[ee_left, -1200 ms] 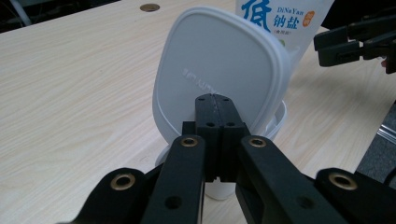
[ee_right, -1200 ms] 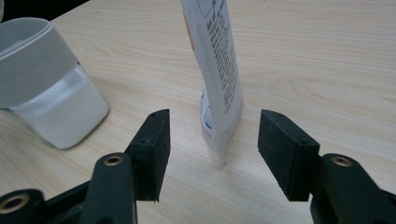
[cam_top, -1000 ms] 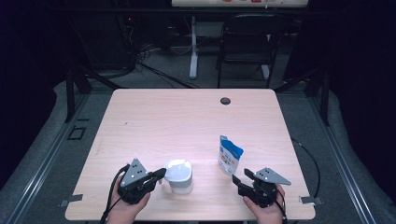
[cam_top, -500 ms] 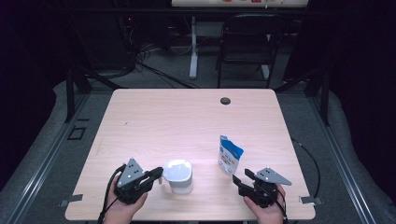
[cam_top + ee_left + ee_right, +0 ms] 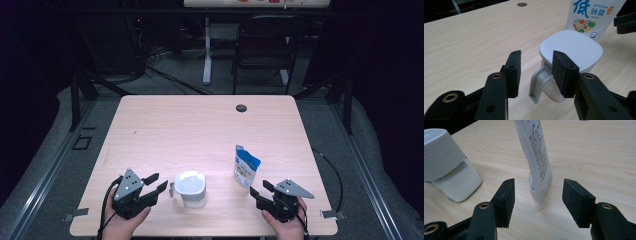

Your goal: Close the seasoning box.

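The white jug (image 5: 190,188) stands near my edge of the bench (image 5: 200,125), lid on, its grey handle (image 5: 537,83) sticking out toward my left claw (image 5: 154,182). The salt bag (image 5: 245,166) stands upright just to the right of the jug, apart from it.

My left claw has just been opening. Its jaws are now wide apart and hold nothing. The handle sits just past its pads (image 5: 561,72), not squeezed. My right claw (image 5: 539,200) is also wide open and empty. It sits on the far side of the bag from the jug, and the bag's thin edge points between its jaws without touching them.

I think the bag is the risky one. It stands on a narrow bottom, so a bump from one jaw could tip it over, maybe onto the jug. If I grab only the tip of the handle, the jug could twist or slide.

Far behind the jug there is a small dark hole (image 5: 241,107) in the bench. Nothing stands between my claws and the two things.
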Available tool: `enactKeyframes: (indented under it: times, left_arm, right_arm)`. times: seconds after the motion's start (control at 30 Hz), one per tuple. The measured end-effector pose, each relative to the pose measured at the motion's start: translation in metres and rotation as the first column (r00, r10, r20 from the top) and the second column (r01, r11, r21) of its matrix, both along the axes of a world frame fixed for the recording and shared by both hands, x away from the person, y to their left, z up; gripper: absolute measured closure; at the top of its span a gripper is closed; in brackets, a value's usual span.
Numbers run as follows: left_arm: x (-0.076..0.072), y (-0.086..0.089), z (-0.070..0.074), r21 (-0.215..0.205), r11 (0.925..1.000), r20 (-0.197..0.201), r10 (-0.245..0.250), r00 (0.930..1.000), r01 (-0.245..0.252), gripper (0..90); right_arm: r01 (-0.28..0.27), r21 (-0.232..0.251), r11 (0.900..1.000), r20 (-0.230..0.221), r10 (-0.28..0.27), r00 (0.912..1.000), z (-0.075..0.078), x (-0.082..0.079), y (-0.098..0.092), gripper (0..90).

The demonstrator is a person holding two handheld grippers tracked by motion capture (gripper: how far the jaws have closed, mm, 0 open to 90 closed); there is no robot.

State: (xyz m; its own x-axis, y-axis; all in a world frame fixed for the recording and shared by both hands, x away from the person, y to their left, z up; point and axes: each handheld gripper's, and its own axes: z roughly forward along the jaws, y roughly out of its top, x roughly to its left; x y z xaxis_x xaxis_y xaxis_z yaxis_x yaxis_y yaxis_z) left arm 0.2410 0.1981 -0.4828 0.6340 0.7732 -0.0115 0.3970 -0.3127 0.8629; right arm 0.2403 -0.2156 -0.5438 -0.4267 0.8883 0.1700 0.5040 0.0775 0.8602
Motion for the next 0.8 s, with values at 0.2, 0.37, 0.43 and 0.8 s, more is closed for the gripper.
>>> enactKeyframes:
  times: [0.2, 0.37, 0.43, 0.8]
  left_arm:
    - [0.000, 0.010, -0.004, 0.000, 0.9997, -0.015, 0.026, 0.9996, -0.026, 54.9]
    - [-0.002, 0.018, -0.007, 0.002, 0.9991, -0.024, 0.043, 0.9988, -0.043, 52.6]
    - [-0.003, 0.022, -0.010, 0.007, 0.9987, -0.035, 0.050, 0.9981, -0.050, 52.5]
    - [-0.007, 0.051, -0.033, -0.006, 0.9934, -0.079, 0.114, 0.9904, -0.114, 51.9]
  right_arm:
    - [0.004, 0.007, 1.000, 0.003, -0.004, 1.0000, 0.000, 0.000, -0.002, 43.5]
    - [0.003, 0.003, 1.000, 0.000, -0.003, 1.0000, 0.001, 0.000, -0.002, 43.4]
    - [0.004, 0.004, 1.000, 0.002, -0.004, 1.0000, 0.001, 0.000, -0.003, 43.3]
    - [0.011, 0.009, 1.000, 0.004, -0.011, 0.9999, 0.001, 0.000, -0.004, 43.2]
